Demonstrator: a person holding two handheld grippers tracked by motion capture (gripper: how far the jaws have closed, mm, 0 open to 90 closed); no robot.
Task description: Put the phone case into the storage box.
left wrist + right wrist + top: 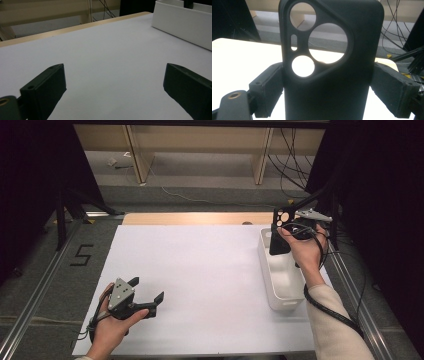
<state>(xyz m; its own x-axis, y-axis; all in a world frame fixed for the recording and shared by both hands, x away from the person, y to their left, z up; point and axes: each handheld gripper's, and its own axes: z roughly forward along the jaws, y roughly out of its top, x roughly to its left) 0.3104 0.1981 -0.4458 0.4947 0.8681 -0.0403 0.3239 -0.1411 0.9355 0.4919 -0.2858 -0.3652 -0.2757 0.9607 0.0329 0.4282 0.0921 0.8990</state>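
Observation:
A black phone case [279, 227] with round camera cut-outs stands upright between the jaws of my right gripper [286, 235], held above the far end of a white bin [266, 265]. In the right gripper view the case [332, 95] rises straight up the middle, and the right gripper [327, 82] is shut on it, one pad pressed on each side edge. My left gripper [147, 289] rests low at the near left of the white table sheet [200, 270]. In its own view the left gripper [115, 85] is wide open over bare sheet.
The long white bin [182, 22] lies along the table's right edge. A wooden strip [200, 218] borders the far edge. Beyond it are shelf legs [136, 155] and floor cables [295, 160]. A black "5" mark [81, 255] is on the floor at left.

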